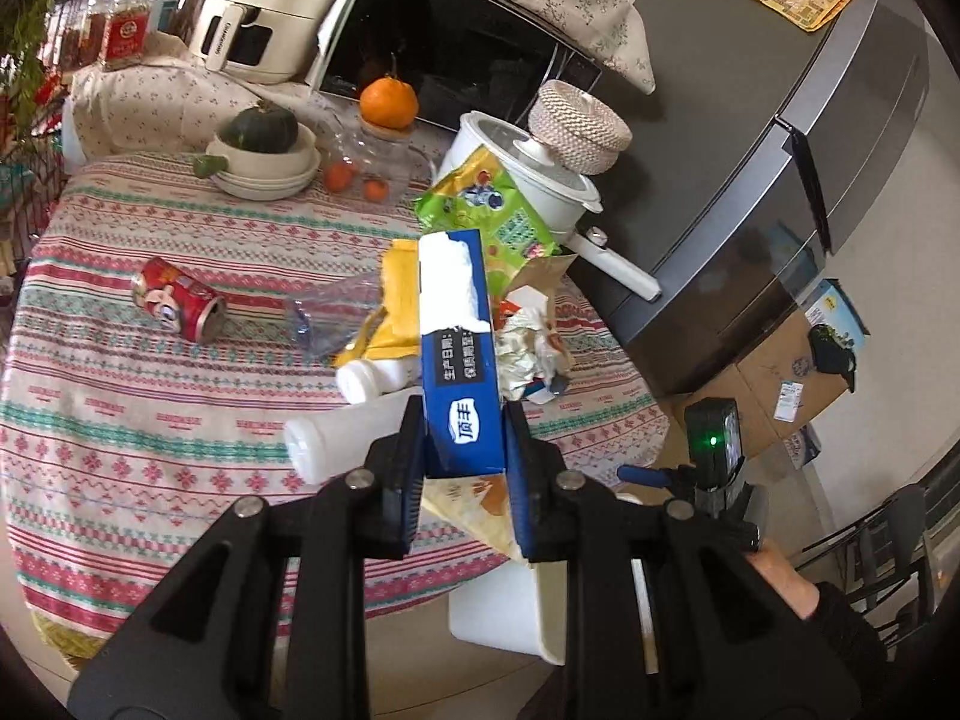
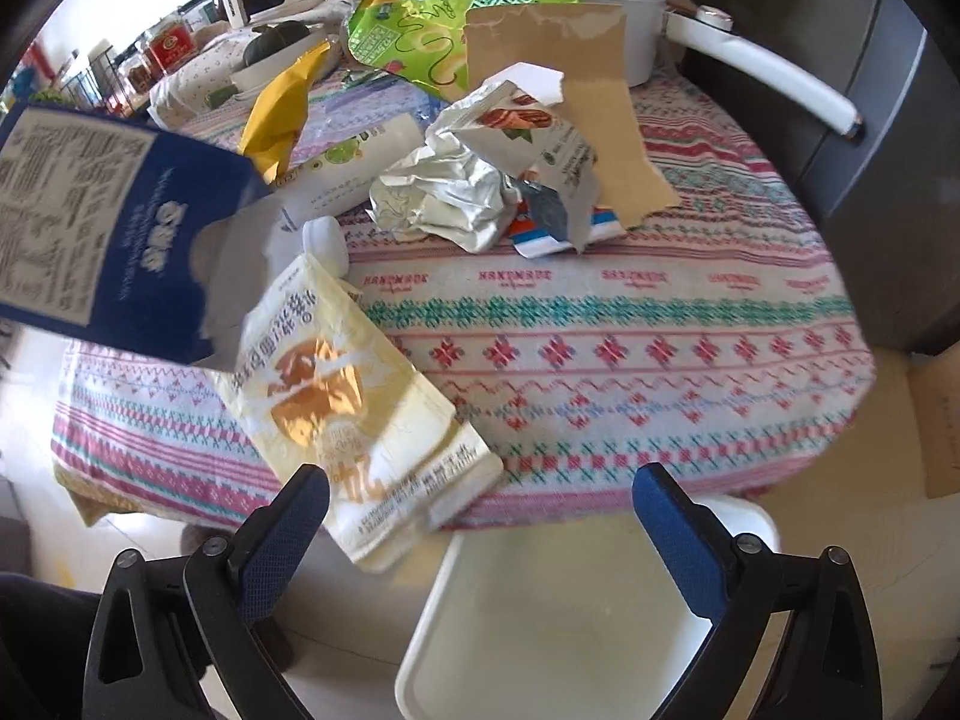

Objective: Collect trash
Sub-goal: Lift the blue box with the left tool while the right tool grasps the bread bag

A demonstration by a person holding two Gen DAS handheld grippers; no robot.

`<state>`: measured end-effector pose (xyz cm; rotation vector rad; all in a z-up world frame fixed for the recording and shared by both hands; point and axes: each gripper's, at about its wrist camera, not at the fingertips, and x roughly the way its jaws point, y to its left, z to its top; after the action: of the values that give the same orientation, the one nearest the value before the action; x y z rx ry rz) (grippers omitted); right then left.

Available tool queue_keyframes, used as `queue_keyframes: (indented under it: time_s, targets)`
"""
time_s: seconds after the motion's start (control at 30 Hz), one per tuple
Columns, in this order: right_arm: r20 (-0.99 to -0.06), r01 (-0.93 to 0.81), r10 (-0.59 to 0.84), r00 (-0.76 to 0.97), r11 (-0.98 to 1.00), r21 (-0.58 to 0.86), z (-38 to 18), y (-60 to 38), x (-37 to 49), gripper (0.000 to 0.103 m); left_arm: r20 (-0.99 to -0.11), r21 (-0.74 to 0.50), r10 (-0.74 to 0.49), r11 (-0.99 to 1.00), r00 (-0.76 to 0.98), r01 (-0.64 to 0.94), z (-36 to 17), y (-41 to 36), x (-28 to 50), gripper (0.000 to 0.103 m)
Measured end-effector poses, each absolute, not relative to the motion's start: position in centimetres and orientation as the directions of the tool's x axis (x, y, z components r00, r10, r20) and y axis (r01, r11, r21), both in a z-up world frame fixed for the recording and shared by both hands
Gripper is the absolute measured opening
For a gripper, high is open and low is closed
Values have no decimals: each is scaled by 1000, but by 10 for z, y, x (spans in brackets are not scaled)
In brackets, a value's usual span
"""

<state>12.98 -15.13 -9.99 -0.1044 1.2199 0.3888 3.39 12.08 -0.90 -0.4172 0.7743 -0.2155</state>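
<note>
On the patterned table point(image 1: 150, 420) trash lies scattered, and the left gripper point(image 1: 465, 450) grasps a blue box point(image 1: 459, 324) lifted for the white bin point(image 2: 576, 612) below, while the right gripper point(image 2: 480, 516) stands released.

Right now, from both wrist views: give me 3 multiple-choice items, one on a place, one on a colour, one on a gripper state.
1. Where is the white bin?
A. on the floor below the table edge
B. on the table
C. on the fridge

2. What colour is the crushed can?
A. green
B. red
C. black

3. What is the left gripper doing?
A. open, empty
B. shut on a blue box
C. shut on a can

Key: 1 A, the bin sits on the floor past the tablecloth edge. 2 B, its side is red. 3 B, both pads press the blue box.
</note>
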Motion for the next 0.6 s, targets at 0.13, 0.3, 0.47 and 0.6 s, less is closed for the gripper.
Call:
queue_keyframes:
  time_s: [0.13, 0.3, 0.47, 0.6]
  targets:
    - [-924, -431, 271, 270, 892, 136, -111, -126, 138, 99, -644, -423, -319, 906, 696, 23, -10, 130, 28, 26]
    - [-925, -506, 280, 259, 854, 117, -124, -90, 143, 99, -650, -377, -273, 926, 709, 10, -9, 138, 23, 26]
    - [-931, -561, 273, 241, 822, 95, -135, -63, 154, 99, -661, -371, -260, 929, 704, -4, -13, 145, 21, 26]
    - [-918, -615, 326, 225, 778, 125, -130, -53, 167, 99, -665, -369, -260, 929, 700, -5, -16, 147, 18, 26]
